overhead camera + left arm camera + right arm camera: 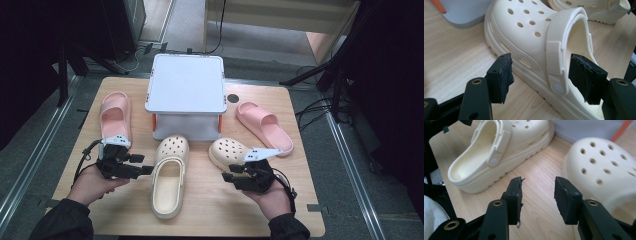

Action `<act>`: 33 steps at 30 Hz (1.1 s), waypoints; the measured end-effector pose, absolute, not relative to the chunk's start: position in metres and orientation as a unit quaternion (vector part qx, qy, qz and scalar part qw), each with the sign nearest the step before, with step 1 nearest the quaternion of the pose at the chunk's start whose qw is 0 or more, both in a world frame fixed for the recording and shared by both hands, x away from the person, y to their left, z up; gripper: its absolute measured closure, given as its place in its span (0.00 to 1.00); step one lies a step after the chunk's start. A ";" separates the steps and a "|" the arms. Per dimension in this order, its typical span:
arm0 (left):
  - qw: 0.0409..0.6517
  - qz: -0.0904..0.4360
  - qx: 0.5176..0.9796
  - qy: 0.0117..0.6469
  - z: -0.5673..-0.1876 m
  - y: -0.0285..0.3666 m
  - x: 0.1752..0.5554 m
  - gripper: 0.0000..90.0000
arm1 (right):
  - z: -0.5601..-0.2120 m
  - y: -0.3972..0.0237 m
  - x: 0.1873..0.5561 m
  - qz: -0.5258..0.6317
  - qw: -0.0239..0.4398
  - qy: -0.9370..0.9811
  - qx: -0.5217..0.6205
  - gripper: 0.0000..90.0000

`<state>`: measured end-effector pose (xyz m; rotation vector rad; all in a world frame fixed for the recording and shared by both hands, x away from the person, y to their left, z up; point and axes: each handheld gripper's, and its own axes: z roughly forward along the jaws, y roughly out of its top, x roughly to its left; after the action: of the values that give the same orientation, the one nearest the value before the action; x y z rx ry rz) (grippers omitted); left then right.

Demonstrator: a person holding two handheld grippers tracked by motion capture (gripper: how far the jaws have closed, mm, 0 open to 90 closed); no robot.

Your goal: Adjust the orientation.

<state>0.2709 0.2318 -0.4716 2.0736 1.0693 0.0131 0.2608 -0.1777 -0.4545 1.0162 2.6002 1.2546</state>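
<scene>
left clog: lower middle, long axis running up-down, toe up toward the box | my left gripper: wide, straddling its side, not pinching | my right gripper: open, empty, beside right clog

Two black jaws are rising from the bottom corners of the frame, standing wide apart, with the left gripper straddling the side of a cream clog without pressing on it. The clog is lying diagonally across the wooden tabletop, its perforated toe pointing toward the upper left and its heel strap sitting folded forward over the opening. A second cream clog is showing at the upper right. A grey box with an orange part is sitting at the upper left.
</scene>
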 end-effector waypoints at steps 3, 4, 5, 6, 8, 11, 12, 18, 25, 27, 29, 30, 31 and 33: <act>0.396 -0.001 0.814 0.425 -0.470 0.231 0.275 0.39 | -0.453 -0.188 0.257 0.408 0.048 0.845 0.342 0.62; 0.397 -0.001 0.815 0.422 -0.469 0.230 0.275 0.39 | -0.453 -0.191 0.256 0.409 0.049 0.844 0.344 0.62; 0.399 0.001 0.816 0.419 -0.468 0.229 0.276 0.39 | -0.453 -0.195 0.254 0.408 0.050 0.842 0.350 0.62; 0.398 0.001 0.817 0.418 -0.468 0.228 0.276 0.39 | -0.453 -0.198 0.254 0.408 0.052 0.841 0.352 0.61; 0.396 -0.002 0.821 0.411 -0.468 0.225 0.278 0.39 | -0.453 -0.203 0.252 0.408 0.056 0.838 0.358 0.60; 0.396 -0.005 0.822 0.410 -0.468 0.223 0.283 0.39 | -0.455 -0.210 0.252 0.403 0.059 0.836 0.367 0.57; 0.396 -0.006 0.822 0.408 -0.468 0.223 0.284 0.39 | -0.456 -0.212 0.252 0.401 0.060 0.835 0.372 0.56; 0.396 -0.011 0.826 0.400 -0.470 0.219 0.290 0.39 | -0.463 -0.221 0.259 0.391 0.064 0.829 0.394 0.51; 0.403 -0.018 0.821 0.404 -0.473 0.223 0.292 0.40 | -0.469 -0.216 0.266 0.381 0.060 0.832 0.398 0.49; 0.402 -0.020 0.821 0.405 -0.474 0.224 0.294 0.39 | -0.471 -0.211 0.270 0.374 0.060 0.837 0.395 0.49; 0.402 -0.025 0.820 0.407 -0.475 0.225 0.295 0.39 | -0.474 -0.207 0.275 0.370 0.056 0.839 0.395 0.50; 0.402 -0.024 0.820 0.408 -0.474 0.225 0.295 0.39 | -0.476 -0.204 0.278 0.367 0.055 0.841 0.394 0.52; 0.404 -0.022 0.818 0.409 -0.474 0.224 0.294 0.39 | -0.477 -0.202 0.280 0.362 0.055 0.843 0.394 0.54; 0.404 -0.015 0.820 0.405 -0.473 0.224 0.291 0.39 | -0.480 -0.198 0.283 0.353 0.054 0.845 0.397 0.60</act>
<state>0.2913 0.2241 -0.4733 2.0700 1.0233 -0.0373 0.2826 -0.1980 -0.4801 1.2060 2.5682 1.0736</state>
